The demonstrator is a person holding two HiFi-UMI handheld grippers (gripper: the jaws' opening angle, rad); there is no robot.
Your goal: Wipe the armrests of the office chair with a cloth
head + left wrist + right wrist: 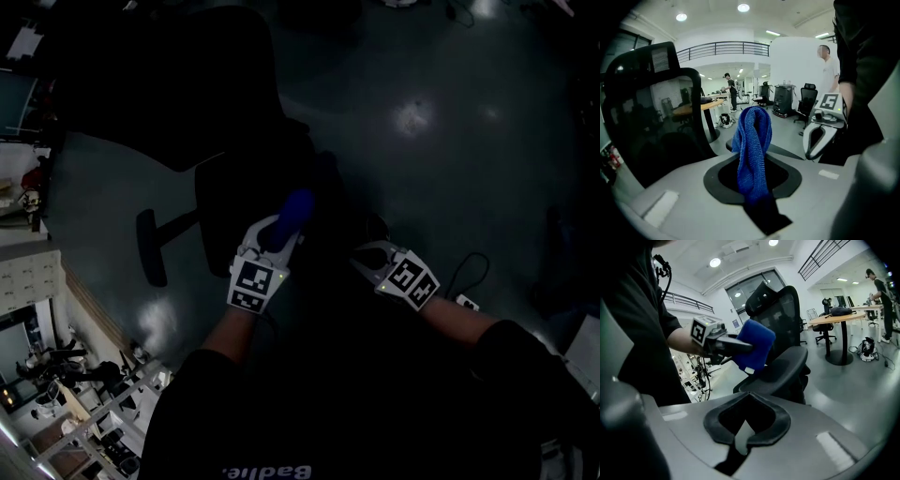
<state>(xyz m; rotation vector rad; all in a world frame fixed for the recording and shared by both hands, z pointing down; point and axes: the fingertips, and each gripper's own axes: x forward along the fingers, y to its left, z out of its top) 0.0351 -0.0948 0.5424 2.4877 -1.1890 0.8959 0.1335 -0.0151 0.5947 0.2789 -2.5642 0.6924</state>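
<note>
- While the left gripper (279, 242) is pinching the blue cloth (752, 145) between its jaws, the cloth is sticking up out of them in a bunched, twisted fold.
- Seen from the right gripper view, the cloth is sitting at the near end of one armrest (785, 365) of the office chair (187, 103). It is lying against the pad or just over it; contact is not showing clearly.
- The right gripper (370, 262) is hovering near that same armrest, on the person's side of the chair. Its jaws are sitting almost together with only a thin sliver between them, and they are gripping nothing.
- The other armrest (150, 246) is jutting out on the chair's opposite side, well apart from both grippers.
- The chair is standing on a glossy grey floor (441, 141), with its dark mesh back rising beyond the armrest under the cloth.
- Well beyond the chair, a person (880, 287) is standing by a wooden-topped counter (839, 317).
</note>
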